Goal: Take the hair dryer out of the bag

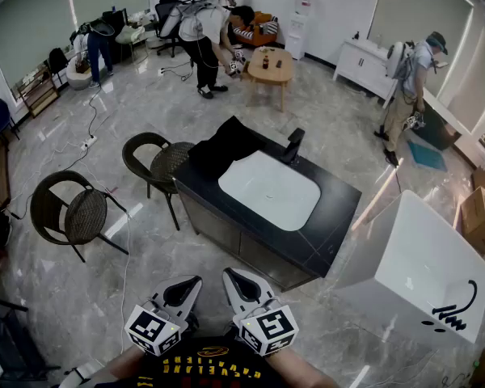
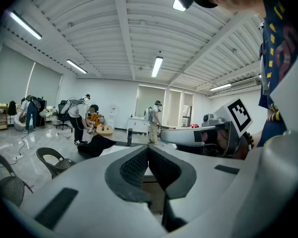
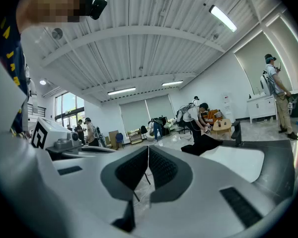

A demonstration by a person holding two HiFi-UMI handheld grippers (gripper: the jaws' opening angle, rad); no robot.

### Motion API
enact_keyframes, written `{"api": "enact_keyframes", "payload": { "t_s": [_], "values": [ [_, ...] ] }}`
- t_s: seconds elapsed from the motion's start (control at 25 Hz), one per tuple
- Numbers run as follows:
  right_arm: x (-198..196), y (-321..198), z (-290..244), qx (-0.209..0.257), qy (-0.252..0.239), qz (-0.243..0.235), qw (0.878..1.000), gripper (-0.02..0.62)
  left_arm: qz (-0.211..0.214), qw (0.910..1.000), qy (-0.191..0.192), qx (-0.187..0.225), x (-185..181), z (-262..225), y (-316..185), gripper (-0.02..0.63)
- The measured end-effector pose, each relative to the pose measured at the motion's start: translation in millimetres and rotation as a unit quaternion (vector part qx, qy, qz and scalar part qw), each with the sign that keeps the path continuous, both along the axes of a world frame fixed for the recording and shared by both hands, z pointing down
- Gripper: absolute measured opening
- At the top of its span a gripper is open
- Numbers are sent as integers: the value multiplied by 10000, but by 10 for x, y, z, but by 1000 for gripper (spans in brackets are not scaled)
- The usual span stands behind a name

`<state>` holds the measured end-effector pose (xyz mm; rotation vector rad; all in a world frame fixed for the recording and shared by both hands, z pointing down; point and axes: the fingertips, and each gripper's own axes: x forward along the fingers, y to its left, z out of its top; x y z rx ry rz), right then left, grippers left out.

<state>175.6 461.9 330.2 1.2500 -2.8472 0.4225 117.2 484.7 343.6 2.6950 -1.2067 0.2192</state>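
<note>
The left gripper has its jaws pressed together with nothing between them. The right gripper is the same: closed and empty. Both are low and close to the person's body, side by side. They point toward the counter but are well apart from it.

The counter is dark, with a white basin set into its top and a black tap at the far edge. The bag lies on the far left corner of the counter, just beside the basin. It is black, slumped and without firm shape. No view shows the dryer. I judge that it is inside the bag, so the task is not yet begun.

The bag looks like soft cloth. It will probably fold and slide on the smooth counter if it is pulled from one side only, so one gripper should pinch the edge of its opening. I cannot see where that opening is. A dryer is likely rigid, smooth plastic with some weight at the head, and it may have a cord that drags. The handle is the best place to grip it, across the narrow part, because the round body could slip from the jaws.
</note>
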Motion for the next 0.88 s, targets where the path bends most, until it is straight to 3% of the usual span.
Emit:
{"api": "enact_keyframes", "payload": {
  "t_s": [0.56, 0.88],
  "values": [
    [66, -76, 43, -38, 20, 49, 10000, 9, 67, 10000, 22, -17, 78, 16, -111, 3],
    [-91, -252, 20, -90, -325, 151, 9993, 9, 185, 9997, 14, -138, -56, 67, -281, 3]
  ]
}}
